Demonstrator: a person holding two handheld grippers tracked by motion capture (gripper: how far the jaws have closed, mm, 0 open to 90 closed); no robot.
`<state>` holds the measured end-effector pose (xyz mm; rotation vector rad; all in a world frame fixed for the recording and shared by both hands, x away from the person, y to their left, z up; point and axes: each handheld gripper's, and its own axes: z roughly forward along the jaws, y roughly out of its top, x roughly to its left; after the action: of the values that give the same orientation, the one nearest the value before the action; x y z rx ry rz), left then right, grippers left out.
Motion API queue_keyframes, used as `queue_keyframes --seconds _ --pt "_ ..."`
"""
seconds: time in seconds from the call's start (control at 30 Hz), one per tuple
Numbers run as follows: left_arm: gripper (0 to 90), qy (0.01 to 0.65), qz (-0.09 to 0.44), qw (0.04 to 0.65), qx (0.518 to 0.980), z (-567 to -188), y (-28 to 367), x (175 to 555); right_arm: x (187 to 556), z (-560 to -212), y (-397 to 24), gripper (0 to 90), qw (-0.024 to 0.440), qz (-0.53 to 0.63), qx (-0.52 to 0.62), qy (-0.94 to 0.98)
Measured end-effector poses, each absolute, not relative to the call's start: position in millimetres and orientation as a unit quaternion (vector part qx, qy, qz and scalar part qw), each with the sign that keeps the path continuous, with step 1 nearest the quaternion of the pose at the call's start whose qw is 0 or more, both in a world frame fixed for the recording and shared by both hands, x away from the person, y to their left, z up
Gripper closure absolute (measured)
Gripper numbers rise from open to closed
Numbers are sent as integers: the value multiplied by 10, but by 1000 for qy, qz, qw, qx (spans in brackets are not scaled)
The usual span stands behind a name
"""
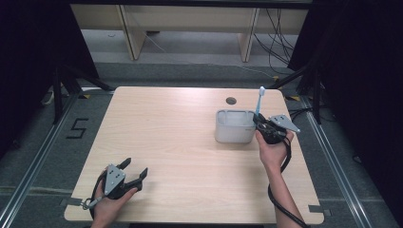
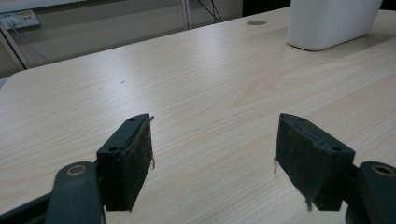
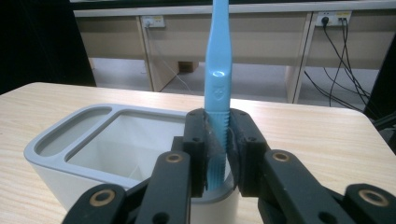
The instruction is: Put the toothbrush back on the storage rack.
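A pale wooden table point(image 1: 190, 142) stands on grey floor with dark curtains at both sides. Right of centre, the right gripper point(image 1: 263, 124) clamps a blue toothbrush point(image 1: 260, 99) upright over the white holder point(image 1: 234, 126). At lower left, the left gripper point(image 1: 134, 170) gapes wide, empty. The right gripper view reveals wall sockets point(image 3: 153, 21) at the top.

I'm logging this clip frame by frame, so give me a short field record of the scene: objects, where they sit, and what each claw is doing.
surface: wooden table
container: white holder with grey rim, right half of table, two compartments, upright
tool: blue toothbrush, upright, brush end up, lower end at the holder's rim
right claw: shut on the toothbrush handle, above the holder's right end
left claw: open, holding nothing, low over the near-left table
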<state>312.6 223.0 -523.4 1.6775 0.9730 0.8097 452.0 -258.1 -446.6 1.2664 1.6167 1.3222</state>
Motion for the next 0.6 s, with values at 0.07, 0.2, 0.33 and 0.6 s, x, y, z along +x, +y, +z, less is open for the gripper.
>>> queue_keyframes --seconds 0.07,0.2,0.33,0.6 --pt "271 402 334 498 692 -5235 2229 3126 4509 -4462 -2579 785 338 502 492 626" --pt "271 401 334 497 693 -5234 2228 3126 4513 -4469 -2587 784 349 498 485 628" --pt "271 402 334 498 692 -5234 2228 3126 4508 -4482 -2578 784 349 497 486 628" --pt "270 402 334 499 692 -5235 2228 3125 4508 -4510 -2574 781 349 494 484 632"
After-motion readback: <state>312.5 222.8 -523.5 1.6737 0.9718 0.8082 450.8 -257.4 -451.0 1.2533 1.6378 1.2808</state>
